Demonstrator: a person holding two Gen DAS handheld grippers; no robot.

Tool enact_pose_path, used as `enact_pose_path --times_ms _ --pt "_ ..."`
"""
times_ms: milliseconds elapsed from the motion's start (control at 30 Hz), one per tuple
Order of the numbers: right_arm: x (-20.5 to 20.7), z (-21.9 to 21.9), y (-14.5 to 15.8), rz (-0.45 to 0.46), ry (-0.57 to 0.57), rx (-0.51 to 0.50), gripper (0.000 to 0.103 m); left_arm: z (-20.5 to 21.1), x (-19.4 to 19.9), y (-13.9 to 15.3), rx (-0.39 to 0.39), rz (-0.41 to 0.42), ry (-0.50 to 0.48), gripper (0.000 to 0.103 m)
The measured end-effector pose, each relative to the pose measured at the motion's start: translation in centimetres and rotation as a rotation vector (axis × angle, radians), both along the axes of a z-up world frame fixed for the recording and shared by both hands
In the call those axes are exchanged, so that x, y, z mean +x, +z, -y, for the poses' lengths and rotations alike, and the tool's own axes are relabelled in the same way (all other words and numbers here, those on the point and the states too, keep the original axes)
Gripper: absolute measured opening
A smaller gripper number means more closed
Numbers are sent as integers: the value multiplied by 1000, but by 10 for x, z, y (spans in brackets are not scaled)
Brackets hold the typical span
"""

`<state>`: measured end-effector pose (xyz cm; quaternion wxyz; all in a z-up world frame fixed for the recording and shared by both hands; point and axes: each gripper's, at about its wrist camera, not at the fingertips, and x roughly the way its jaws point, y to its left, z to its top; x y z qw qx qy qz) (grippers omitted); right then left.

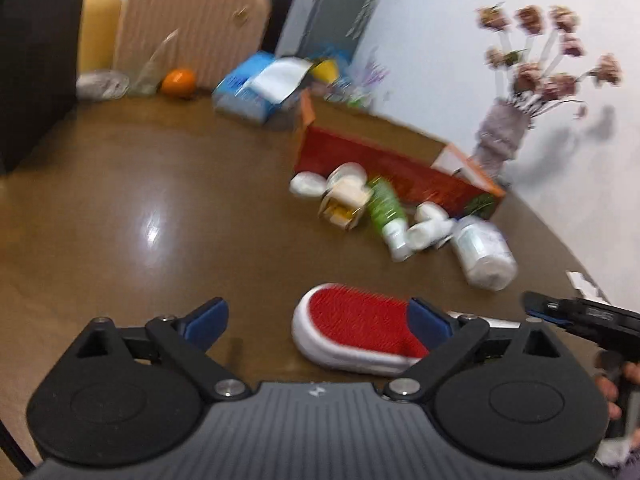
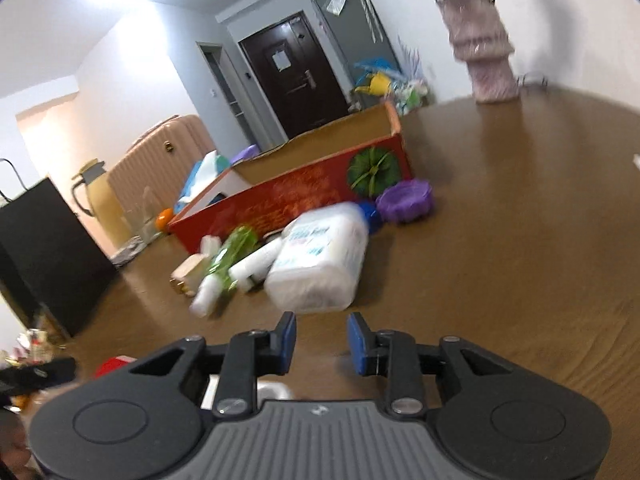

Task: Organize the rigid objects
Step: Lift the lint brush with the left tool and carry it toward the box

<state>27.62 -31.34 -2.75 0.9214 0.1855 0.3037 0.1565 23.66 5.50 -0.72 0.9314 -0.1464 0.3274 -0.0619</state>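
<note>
A red-bristled brush with a white rim (image 1: 352, 332) lies flat on the brown table (image 1: 160, 184). My left gripper (image 1: 318, 318) stands wide open over it, with the right pad against the brush's near end and the left pad well clear. My right gripper (image 2: 322, 332) is open a little with nothing between its fingers, and shows at the right edge of the left wrist view (image 1: 538, 307). Just ahead of it lies a large white bottle (image 2: 320, 264) on its side. A green tube (image 2: 232, 248), small white bottles and a little carton (image 1: 344, 202) are piled beside a red cardboard box (image 2: 304, 196).
A purple dish (image 2: 406, 200) sits by the box's right end. A vase of dried flowers (image 1: 500, 136) stands near the wall. An orange (image 1: 179, 82), a blue pack (image 1: 248, 92) and a glass sit at the far edge, with a beige suitcase (image 1: 192, 28) behind.
</note>
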Motion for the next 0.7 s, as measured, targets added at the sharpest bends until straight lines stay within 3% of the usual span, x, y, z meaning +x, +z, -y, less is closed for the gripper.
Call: enact_pose_path --times_ms 233,300,400,700 --pt "-28 -11 5 -24 4 -32 29 -5 20 -8 -52 13 -38 92" --pt "-31 -14 0 -42 7 -33 29 -2 26 -12 -56 -9 -59 71" --pt "-31 -13 -9 -54 -16 -22 23 0 26 -17 -87 -19 -82 60" --pt "-28 -23 -8 -61 -36 -51 14 1 8 -17 -138 4 -71 54"
